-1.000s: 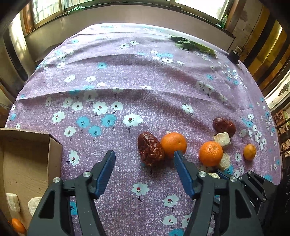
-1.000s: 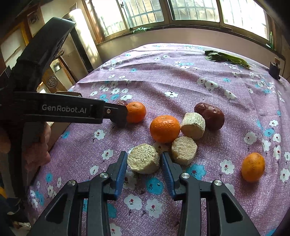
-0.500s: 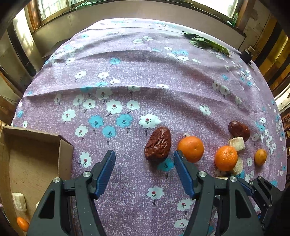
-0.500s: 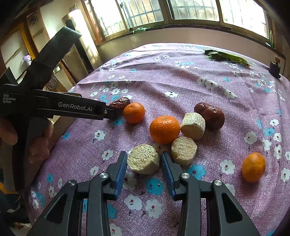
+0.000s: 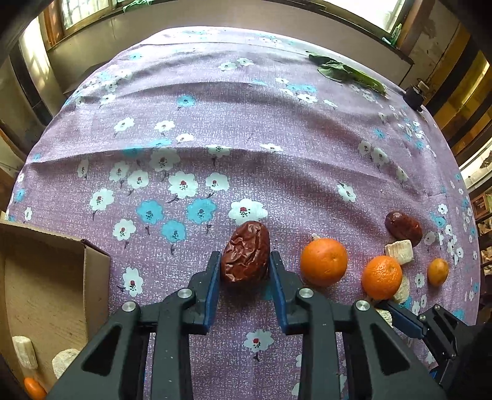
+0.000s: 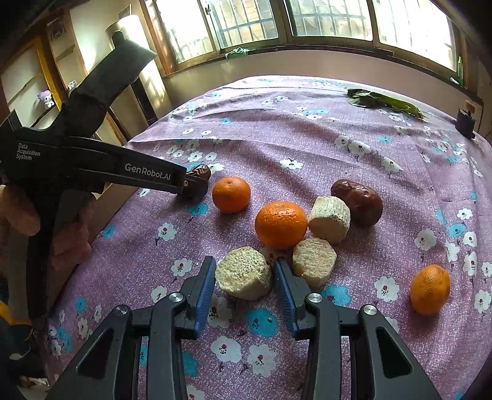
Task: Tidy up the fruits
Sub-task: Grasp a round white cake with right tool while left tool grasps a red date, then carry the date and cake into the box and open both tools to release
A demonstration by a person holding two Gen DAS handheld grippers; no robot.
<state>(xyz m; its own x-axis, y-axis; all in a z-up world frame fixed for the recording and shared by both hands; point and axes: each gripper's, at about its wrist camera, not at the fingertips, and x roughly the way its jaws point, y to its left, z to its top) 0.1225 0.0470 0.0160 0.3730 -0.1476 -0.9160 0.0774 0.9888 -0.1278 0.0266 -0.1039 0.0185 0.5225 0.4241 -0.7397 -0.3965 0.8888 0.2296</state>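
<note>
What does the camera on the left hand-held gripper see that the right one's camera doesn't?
Only the left view shows the inside of the cardboard box, with pale chunks and a small orange in it. Only the right view shows the person's hand and the pale chunk between the right hand-held gripper fingers. Both show the wrinkled date pinched by the left hand-held gripper, and the oranges.

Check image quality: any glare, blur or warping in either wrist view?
Left wrist view: sharp, strong fisheye bulge curving the tablecloth, window overexposed. Right wrist view: sharp too, windows blown out, soft shadows under the oranges, dark corners from the lens.
</note>
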